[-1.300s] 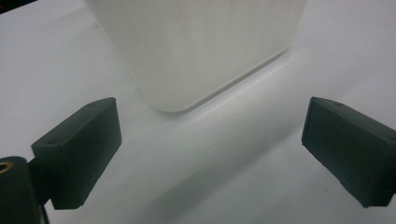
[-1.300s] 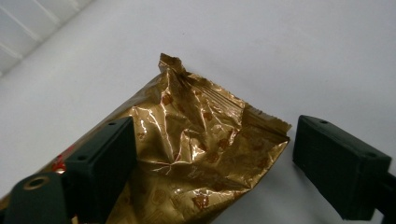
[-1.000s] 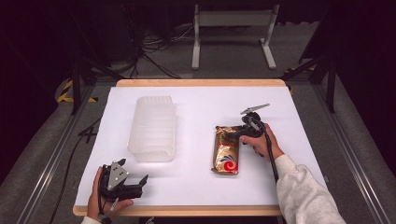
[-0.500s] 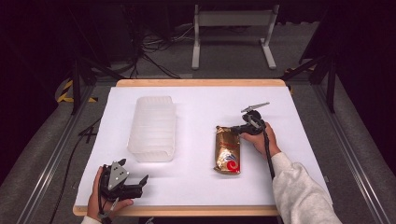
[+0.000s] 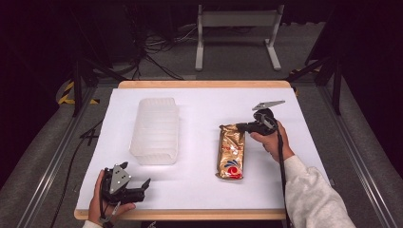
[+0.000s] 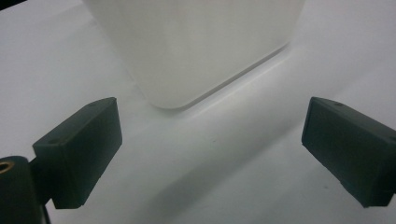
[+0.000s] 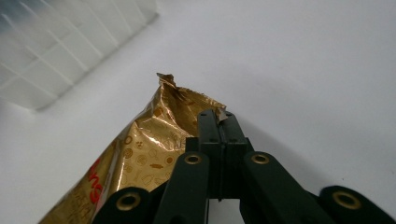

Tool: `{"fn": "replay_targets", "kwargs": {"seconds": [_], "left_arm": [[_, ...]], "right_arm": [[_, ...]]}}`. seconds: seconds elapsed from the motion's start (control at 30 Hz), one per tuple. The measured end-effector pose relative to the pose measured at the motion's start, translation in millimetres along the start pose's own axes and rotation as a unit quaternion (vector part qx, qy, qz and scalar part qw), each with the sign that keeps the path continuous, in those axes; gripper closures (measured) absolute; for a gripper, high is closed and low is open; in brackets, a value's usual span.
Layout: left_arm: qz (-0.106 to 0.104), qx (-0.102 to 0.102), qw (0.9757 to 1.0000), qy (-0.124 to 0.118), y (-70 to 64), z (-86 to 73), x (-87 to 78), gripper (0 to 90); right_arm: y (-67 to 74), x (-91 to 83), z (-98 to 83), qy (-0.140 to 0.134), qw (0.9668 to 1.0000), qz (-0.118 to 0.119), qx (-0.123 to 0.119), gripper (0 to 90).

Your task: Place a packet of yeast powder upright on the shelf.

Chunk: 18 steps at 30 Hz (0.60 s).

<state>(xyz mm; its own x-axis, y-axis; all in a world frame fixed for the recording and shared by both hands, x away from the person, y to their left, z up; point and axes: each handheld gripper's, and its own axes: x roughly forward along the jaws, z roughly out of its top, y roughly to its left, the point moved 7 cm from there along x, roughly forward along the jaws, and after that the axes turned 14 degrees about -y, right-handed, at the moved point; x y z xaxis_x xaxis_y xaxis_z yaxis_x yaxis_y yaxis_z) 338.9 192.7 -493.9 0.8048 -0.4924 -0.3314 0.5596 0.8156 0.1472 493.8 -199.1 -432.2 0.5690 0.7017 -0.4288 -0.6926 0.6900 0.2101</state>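
The gold foil snack bag (image 5: 231, 152) lies lengthwise on the right half of the white table cover (image 5: 199, 190), its red-printed end toward the person and its crimped far end lifted a little off the surface. The right gripper (image 5: 240, 127) has that far end pinched: in the right gripper view its two black jaws are pressed together on the edge of the foil (image 7: 159, 140), a small torn corner of the seal sticking out just above the fingertips (image 7: 218, 122). The jaws have just been closing, and the bag's top seam is what sits between them now. The person's right hand (image 5: 268, 140) holds the gripper from the right side of the bag, a grey sleeve (image 5: 313, 199) running back to the near edge, and the gripper's cable trails along the forearm. Left of the bag, well apart from it, stands a translucent plastic container (image 5: 156, 130), rectangular with ribbed walls; whether it is mouth-up or turned over, and whether anything is in it, I cannot tell through the cloudy plastic. In the right gripper view a corner of it (image 7: 60, 46) shows at upper left. The left gripper (image 5: 142, 186) rests at the near left corner of the table in the person's left hand (image 5: 107, 202), jaws spread wide with nothing between them; in the left gripper view they frame the near rounded corner of the container (image 6: 196, 51), which sits just beyond them without touching.
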Motion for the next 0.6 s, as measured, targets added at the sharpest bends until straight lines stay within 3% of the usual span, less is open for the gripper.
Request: {"fn": "replay_targets", "kwargs": {"seconds": [0.3,0.6], "left_arm": [[0.0,-0.002,1.0,0.0,-0.7,0.3,-0.2,5.8],[0.002,0.0,1.0,0.0,-0.5,0.7,-0.7,5.8]], "right_arm": [[37.9,-31.5,30.3,-0.031,0.9981,0.035,-0.039,90.0],[66.7,-47.8,46.9,-0.052,0.9945,0.042,-0.08,90.0]]}}
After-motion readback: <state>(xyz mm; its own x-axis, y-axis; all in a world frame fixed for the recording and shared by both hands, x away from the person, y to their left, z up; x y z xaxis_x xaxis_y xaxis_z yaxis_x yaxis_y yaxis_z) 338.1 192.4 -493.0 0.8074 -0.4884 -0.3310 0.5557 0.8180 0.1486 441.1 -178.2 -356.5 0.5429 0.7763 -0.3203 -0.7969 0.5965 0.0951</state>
